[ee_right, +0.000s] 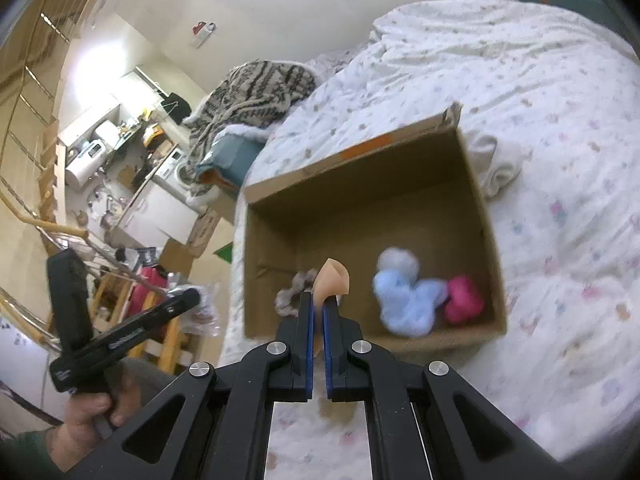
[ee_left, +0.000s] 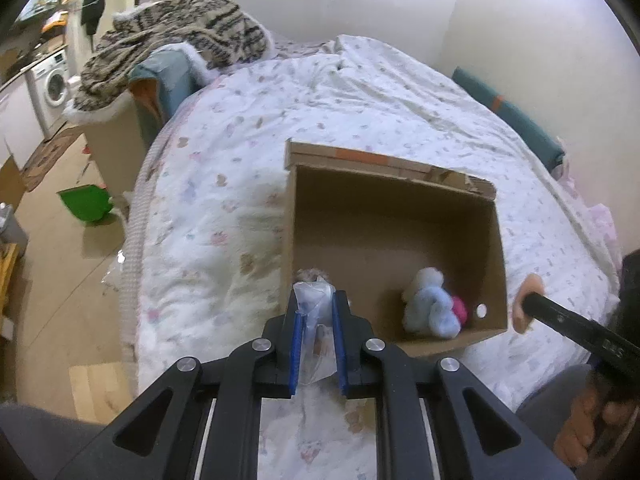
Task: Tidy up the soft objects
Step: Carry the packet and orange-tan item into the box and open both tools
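An open cardboard box (ee_left: 384,208) stands on the flowered bed cover (ee_left: 248,128). In it lie a light blue plush (ee_left: 432,308), a pink soft thing (ee_left: 461,307) and a grey-brown fluffy piece (ee_left: 313,274). My left gripper (ee_left: 319,300) hangs over the box's near left corner, shut on a clear plastic bag (ee_left: 316,308) with something pale inside. My right gripper (ee_right: 319,300) is shut on a peach soft piece (ee_right: 332,280) above the box's (ee_right: 360,200) near side. From here the blue plush (ee_right: 408,296) and pink thing (ee_right: 464,300) show to the right.
A white folded cloth (ee_right: 500,160) lies on the bed against the box's right wall. A striped knit blanket (ee_left: 172,36) is heaped at the bed's far left. A green dustpan (ee_left: 84,202) lies on the floor, and a teal cushion (ee_left: 508,108) runs along the wall.
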`<state>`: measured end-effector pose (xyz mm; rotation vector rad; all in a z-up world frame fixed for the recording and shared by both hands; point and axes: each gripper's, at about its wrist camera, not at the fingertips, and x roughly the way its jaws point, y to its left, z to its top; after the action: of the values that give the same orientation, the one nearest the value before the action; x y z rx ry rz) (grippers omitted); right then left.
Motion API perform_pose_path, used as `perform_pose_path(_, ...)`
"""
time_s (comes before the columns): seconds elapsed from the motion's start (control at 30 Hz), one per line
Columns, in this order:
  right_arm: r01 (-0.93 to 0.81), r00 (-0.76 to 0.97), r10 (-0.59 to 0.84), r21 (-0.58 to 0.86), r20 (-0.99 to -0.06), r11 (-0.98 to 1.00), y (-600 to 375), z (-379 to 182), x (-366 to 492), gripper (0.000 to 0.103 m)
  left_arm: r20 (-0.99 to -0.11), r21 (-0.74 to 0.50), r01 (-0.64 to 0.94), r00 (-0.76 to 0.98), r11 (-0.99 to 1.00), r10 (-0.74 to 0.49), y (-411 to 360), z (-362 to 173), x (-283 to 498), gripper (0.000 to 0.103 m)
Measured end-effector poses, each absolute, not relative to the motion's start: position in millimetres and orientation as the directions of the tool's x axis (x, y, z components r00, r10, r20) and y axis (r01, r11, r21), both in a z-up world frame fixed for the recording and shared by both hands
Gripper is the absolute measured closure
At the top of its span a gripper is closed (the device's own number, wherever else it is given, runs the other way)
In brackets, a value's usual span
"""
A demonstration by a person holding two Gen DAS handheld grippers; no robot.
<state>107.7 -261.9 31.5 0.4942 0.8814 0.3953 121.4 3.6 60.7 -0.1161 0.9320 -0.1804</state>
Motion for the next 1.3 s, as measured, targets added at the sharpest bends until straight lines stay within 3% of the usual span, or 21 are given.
perform_pose_path(0.4, -0.107, 0.518, 0.497, 0.524, -0.696, 0.845, -248.5, -5.2, 139.2, 0.097, -0.780, -0.186, 0.183, 0.570, 0.965, -0.258, -31.6, 27.6, 148.2, 0.090)
perform_pose_path(0.73, -0.118, 0.458, 0.486, 0.490, -0.745, 0.863, -231.4, -32.1, 146.9, 0.097, -0.794, -0.222, 0.156, 0.544, 0.962, -0.272, -27.1, 3.9, 155.3, 0.090)
perform_pose_path(1.3, -0.136, 0.428, 0.463, 0.451, -0.776, 0.882, -221.6, -39.4, 149.9, 0.097, -0.840, -0.146, 0.145, 0.504, 0.979, -0.200, -36.7, -22.6, 160.3, 0.088)
